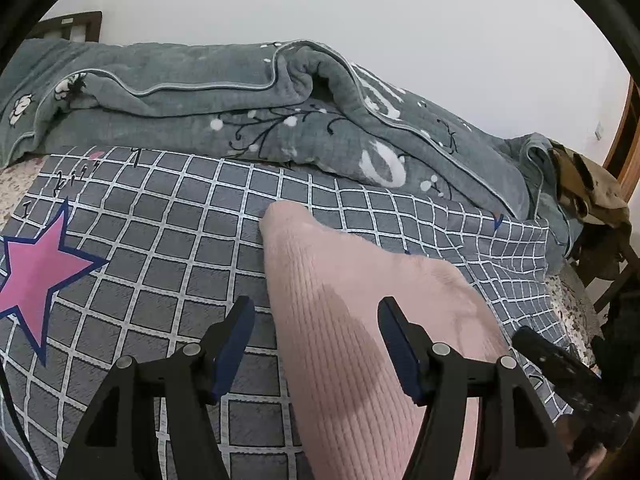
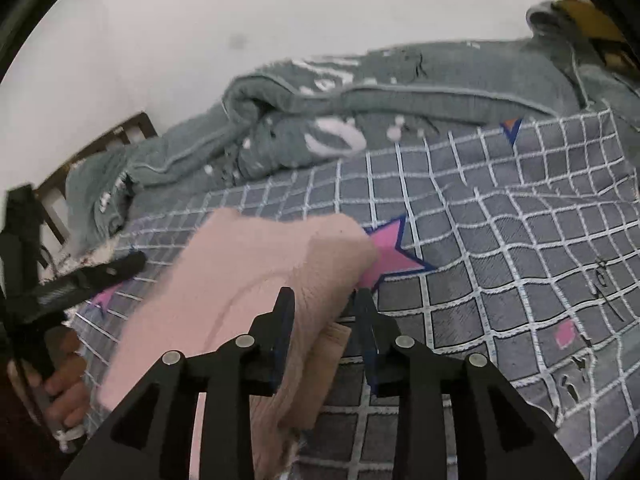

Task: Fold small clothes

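A grey bedsheet with a white grid pattern covers the bed, printed with a large pink star outlined in dark blue and some small black lettering near its far edge. Behind it, against the plain white wall, lies a rumpled grey-green blanket with white blossoms, dark twig motifs and pale piping. A dark wooden bed frame shows at one end, and a tan bag sits by the other.
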`<state>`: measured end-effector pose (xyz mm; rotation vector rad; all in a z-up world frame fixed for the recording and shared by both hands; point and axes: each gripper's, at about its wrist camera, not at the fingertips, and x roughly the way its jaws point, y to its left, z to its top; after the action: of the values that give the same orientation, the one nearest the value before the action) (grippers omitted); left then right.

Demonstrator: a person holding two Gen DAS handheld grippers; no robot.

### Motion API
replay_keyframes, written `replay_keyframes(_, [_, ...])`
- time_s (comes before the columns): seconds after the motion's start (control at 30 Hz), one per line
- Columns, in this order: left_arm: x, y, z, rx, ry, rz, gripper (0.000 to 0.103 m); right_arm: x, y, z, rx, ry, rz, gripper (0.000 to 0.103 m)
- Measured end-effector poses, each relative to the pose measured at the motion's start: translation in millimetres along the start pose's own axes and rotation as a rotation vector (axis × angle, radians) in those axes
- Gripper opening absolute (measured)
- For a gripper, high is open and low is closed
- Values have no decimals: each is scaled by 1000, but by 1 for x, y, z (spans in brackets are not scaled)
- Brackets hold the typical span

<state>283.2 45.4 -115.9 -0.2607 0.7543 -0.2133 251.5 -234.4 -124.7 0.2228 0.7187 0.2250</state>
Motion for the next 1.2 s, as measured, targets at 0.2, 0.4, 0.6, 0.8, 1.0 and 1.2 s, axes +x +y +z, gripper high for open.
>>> replay_keyframes(0.2, [-1, 3, 0, -9, 10, -32, 62, 3, 7, -10, 36, 7, 23, 30])
replay_keyframes(0.4, [-2, 5, -1, -7, 7, -31, 62, 1, 4, -16, 76, -66, 133, 10])
replay_keyframes(0.6, [-3, 5, -2, -9, 20, -54, 62, 30, -6, -31, 80, 55, -22, 14])
replay_keyframes(0.8, [-3, -1, -7, 13, 34, -73, 62, -19, 11, -31, 46, -33, -54, 35])
replay_keyframes(1.0, [-11, -5, -26, 52, 48, -82, 62, -49, 39, -57, -78, -87, -41, 39])
replay_keyframes(1.2, [-30, -1, -61, 96, 37, -67, 62, -32, 49, -89, -130, -20, -176, 39])
